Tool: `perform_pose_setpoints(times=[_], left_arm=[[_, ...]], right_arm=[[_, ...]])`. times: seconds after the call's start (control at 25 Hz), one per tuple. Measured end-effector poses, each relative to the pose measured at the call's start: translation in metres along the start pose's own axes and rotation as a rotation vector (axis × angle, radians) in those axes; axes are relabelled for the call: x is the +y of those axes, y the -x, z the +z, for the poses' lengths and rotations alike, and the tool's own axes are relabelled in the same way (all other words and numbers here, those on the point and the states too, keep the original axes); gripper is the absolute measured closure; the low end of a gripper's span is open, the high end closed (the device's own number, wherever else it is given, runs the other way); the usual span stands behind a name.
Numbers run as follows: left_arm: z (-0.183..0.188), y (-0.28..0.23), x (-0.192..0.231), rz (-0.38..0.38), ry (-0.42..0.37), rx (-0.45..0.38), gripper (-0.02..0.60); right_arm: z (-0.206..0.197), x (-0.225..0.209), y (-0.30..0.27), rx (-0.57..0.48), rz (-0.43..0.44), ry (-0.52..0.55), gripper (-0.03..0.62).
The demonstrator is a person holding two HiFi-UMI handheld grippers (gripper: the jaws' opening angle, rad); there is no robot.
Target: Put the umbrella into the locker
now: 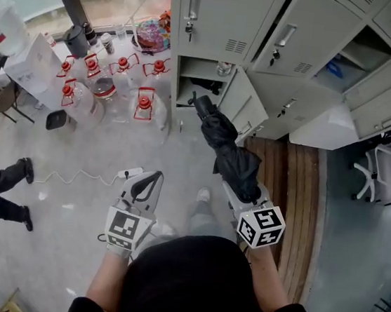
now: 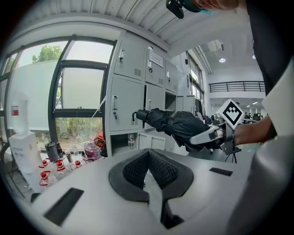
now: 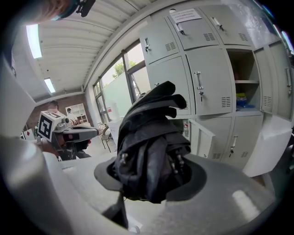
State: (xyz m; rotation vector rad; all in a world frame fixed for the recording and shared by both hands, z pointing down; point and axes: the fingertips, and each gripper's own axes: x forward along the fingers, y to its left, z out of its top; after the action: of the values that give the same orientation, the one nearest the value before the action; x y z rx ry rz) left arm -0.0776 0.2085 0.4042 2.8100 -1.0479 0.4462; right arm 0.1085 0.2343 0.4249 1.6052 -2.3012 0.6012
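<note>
My right gripper point(image 1: 245, 187) is shut on a folded black umbrella point(image 1: 230, 149), which points up and away toward the grey lockers. The bundled fabric of the umbrella point(image 3: 149, 151) fills the right gripper view between the pads. From the left gripper view the umbrella point(image 2: 179, 125) lies level, its handle end near a low open locker compartment point(image 2: 120, 143). That compartment point(image 1: 202, 82) stands just beyond the umbrella's tip, with its door point(image 1: 247, 107) swung out to the right. My left gripper point(image 1: 151, 182) hangs beside it on the left, shut and empty, its pads point(image 2: 158, 170) meeting.
Several clear water jugs with red caps point(image 1: 119, 86) stand on the floor left of the lockers. A person's legs point(image 1: 4, 188) show at the left edge. A white power strip point(image 1: 130, 173) lies on the floor. An office chair point(image 1: 380, 174) stands right; another locker point(image 1: 359, 62) is open.
</note>
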Motion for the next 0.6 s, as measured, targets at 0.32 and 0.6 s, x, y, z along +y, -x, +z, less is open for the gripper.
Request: perform_pose_setpoints(times=[0.32, 0.6], left_arm=[[0.031, -0.082, 0.022, 0.058, -0.003, 0.010, 0.569], [0.049, -0.127, 0.037, 0.128, 0.007, 0.017, 0.569]], right_arm=[[0.035, -0.071, -0.055, 0.016, 0.070, 0.020, 0.385], [0.044, -0.118, -0.087, 0.062, 0.117, -0.019, 0.385]])
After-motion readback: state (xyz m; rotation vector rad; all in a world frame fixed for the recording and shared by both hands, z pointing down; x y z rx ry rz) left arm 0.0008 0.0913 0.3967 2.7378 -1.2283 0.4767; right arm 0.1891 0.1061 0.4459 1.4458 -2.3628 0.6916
